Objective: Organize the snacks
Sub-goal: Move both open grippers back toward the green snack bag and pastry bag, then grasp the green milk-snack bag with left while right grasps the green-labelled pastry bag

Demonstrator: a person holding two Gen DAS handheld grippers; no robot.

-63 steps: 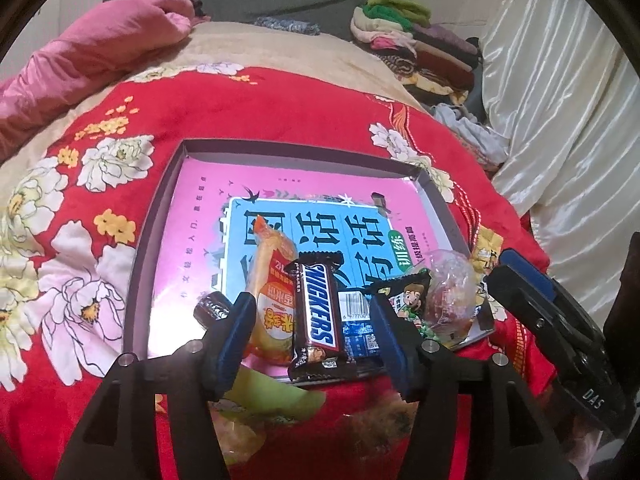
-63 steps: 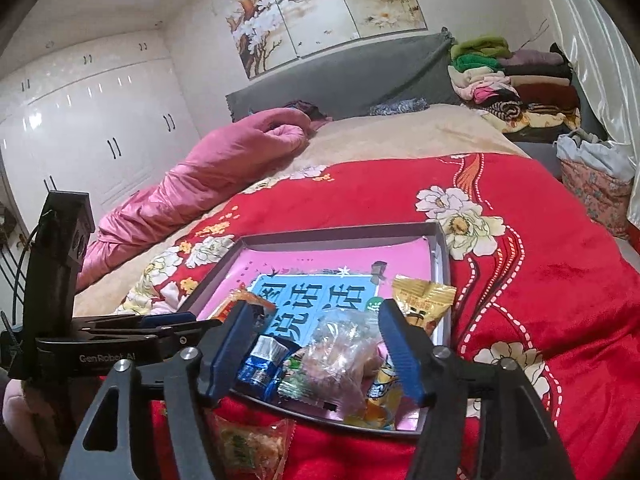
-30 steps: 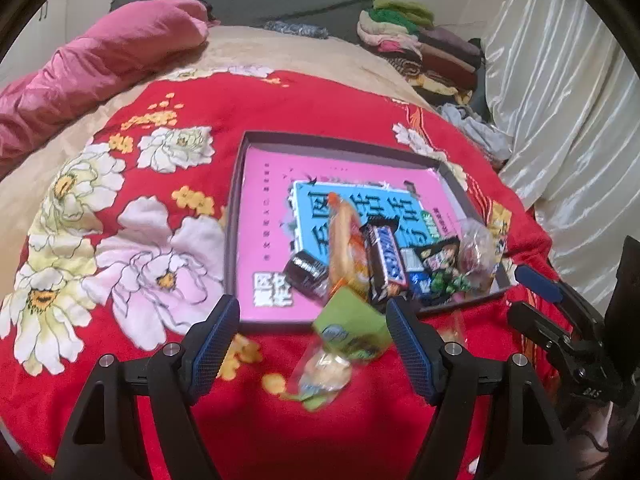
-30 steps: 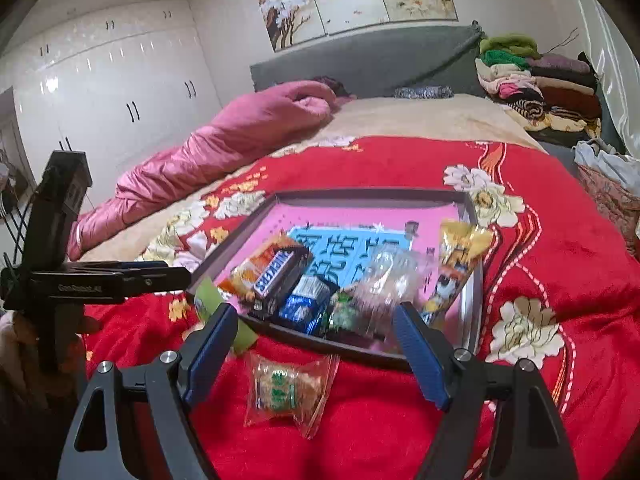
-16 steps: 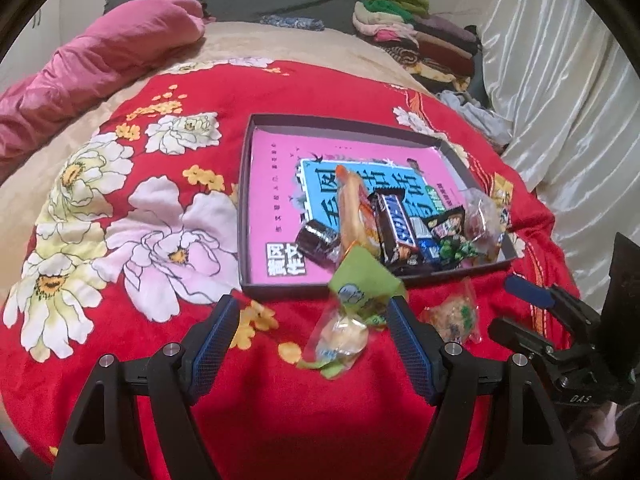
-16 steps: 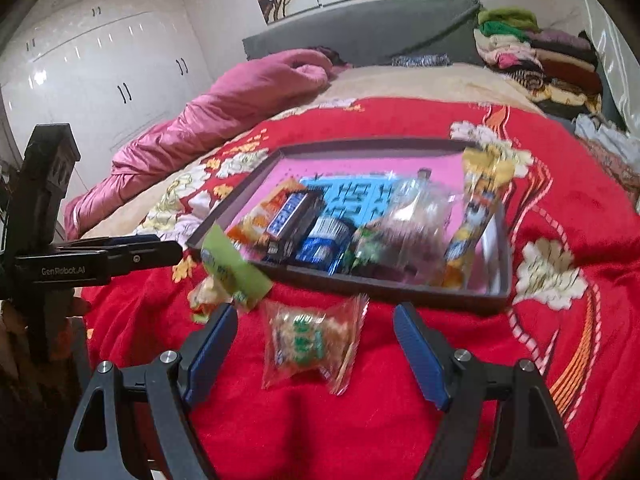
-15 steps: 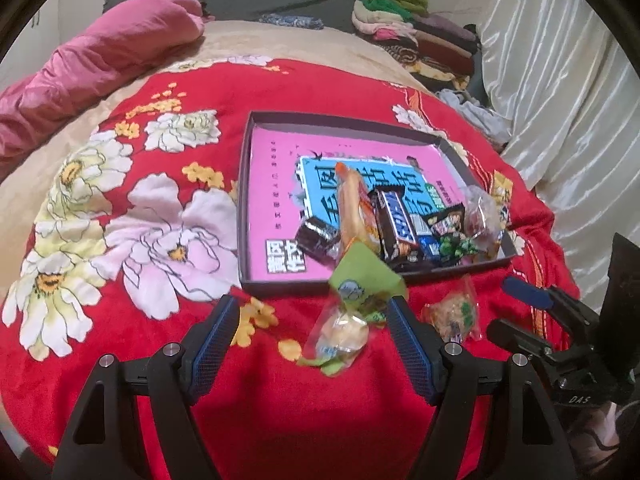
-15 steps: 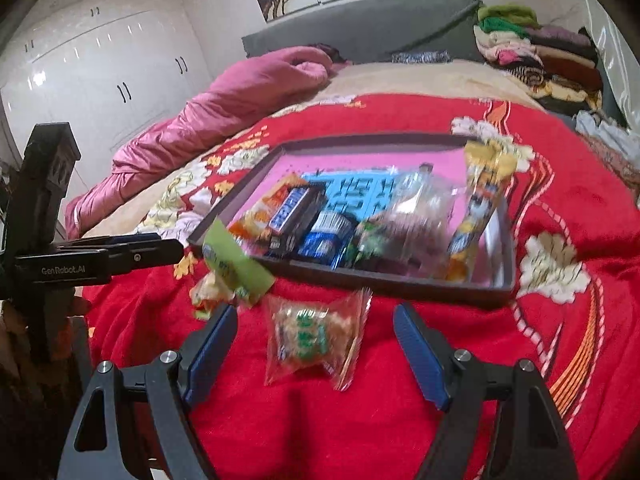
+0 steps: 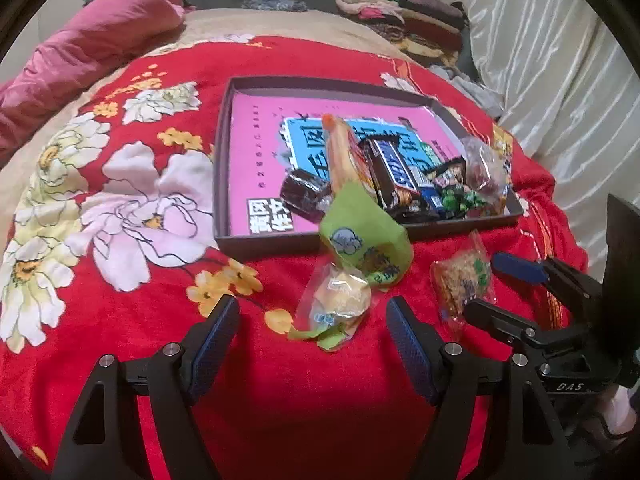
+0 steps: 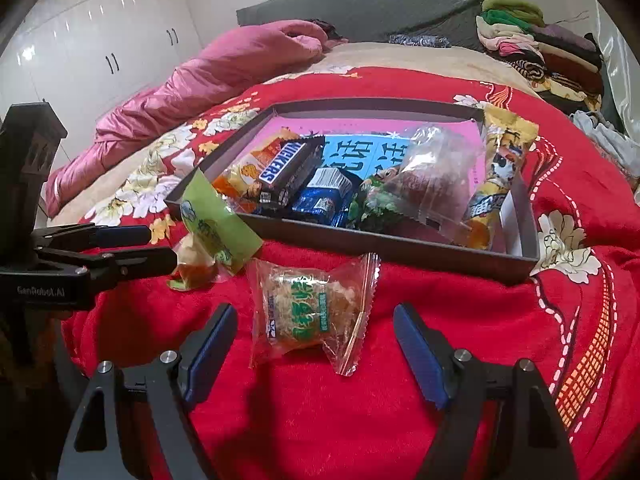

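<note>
Red flowered blanket (image 9: 132,320) carries your tray (image 10: 400,246) of snacks. Your left gripper (image 9: 313,322) stands released around the green-wrapped cake (image 9: 340,300); your right gripper (image 10: 314,330) stands released around the clear-wrapped snack (image 10: 308,306).

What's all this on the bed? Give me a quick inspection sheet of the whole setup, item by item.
Surface: red floral blanket on a bed.
Job's things: grey tray holding a Snickers bar and other snacks; green-wrapped snack and clear-wrapped snack lie on the blanket outside it.
Clutter: folded clothes, pink quilt.
Grippers: left gripper open, empty; right gripper open, empty.
Cables: nothing seen.
Surroundings: white wardrobe, curtain.
</note>
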